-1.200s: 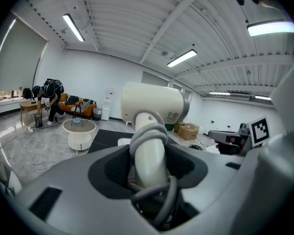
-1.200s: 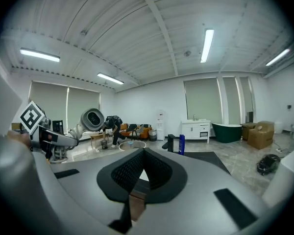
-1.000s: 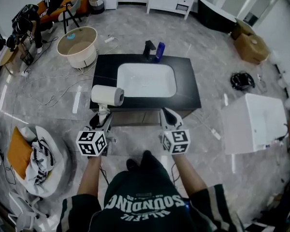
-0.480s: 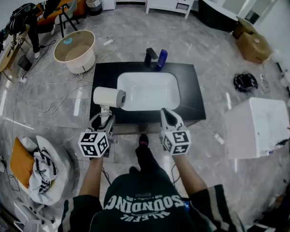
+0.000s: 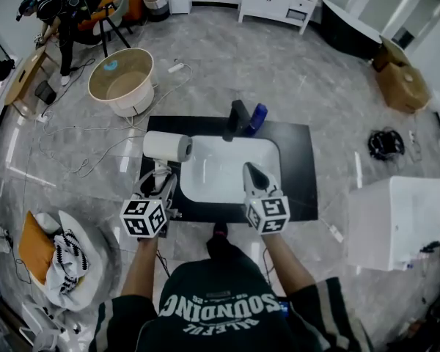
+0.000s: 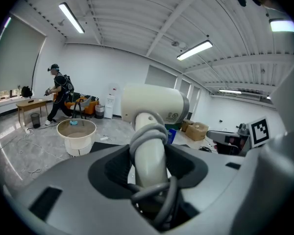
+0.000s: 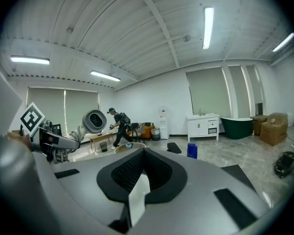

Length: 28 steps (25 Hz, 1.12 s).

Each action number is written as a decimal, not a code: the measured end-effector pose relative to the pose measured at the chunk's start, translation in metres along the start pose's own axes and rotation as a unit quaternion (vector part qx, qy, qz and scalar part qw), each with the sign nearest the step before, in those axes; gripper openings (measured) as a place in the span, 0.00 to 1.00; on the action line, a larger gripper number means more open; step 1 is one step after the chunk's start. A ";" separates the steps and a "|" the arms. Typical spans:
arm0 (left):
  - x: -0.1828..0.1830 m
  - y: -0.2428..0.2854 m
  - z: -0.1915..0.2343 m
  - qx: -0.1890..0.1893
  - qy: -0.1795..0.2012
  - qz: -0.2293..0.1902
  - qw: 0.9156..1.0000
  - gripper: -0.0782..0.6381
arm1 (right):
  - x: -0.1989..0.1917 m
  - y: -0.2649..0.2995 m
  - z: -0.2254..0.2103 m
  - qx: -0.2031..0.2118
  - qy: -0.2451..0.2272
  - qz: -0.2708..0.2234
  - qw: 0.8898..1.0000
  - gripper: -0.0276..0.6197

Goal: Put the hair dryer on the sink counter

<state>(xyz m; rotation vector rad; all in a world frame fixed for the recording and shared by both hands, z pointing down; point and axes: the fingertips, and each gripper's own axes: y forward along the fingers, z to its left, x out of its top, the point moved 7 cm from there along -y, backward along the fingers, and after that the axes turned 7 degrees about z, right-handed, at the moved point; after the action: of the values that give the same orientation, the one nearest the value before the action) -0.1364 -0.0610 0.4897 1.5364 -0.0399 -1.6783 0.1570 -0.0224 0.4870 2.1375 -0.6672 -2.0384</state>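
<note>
We hold the white barrel-shaped hair dryer (image 5: 166, 147) aloft over the black sink worktop's (image 5: 297, 169) left part, left gripper (image 5: 158, 185) clamped on its handle. Setting it down is not yet done. The right gripper (image 5: 251, 173) is closed and empty.

In my head view, the fingers of the left gripper (image 5: 158, 185) lie under its own marker cube (image 5: 141, 217) and the hair dryer (image 5: 166, 147), so I can't see the grip from there. In the left gripper view, the dryer's handle and the cord (image 6: 149, 133) wound on it drop into the dark gap between the fingers, and the handle's lower end is lost. The barrel blocks most of the sink (image 5: 224, 169) and table (image 5: 301, 178) behind it, and its label (image 6: 172, 116) is too small to read. In the right gripper view, the body of the right gripper (image 7: 143, 153) covers the table, and only the faucet (image 7: 174, 147) and blue bottle (image 7: 192, 151) peek above it.
</note>
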 end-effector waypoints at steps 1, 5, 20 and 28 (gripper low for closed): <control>0.007 0.008 0.003 0.004 -0.002 0.000 1.000 0.40 | 0.005 0.010 -0.005 0.005 0.000 0.001 1.000 0.04; 0.028 0.033 0.013 0.019 -0.010 -0.002 1.000 0.40 | 0.020 0.044 -0.016 0.027 -0.010 0.004 1.000 0.04; 0.062 0.087 0.079 0.041 -0.032 0.023 0.998 0.40 | 0.041 0.124 -0.013 0.049 -0.009 0.032 0.998 0.04; 0.030 0.102 0.101 0.046 -0.046 0.068 0.996 0.40 | 0.026 0.139 -0.001 0.056 -0.010 0.061 0.997 0.04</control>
<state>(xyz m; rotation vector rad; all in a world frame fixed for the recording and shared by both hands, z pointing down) -0.1627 -0.1941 0.5454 1.4890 -0.2677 -1.6571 0.1257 -0.1572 0.5153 2.0798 -0.9113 -2.0073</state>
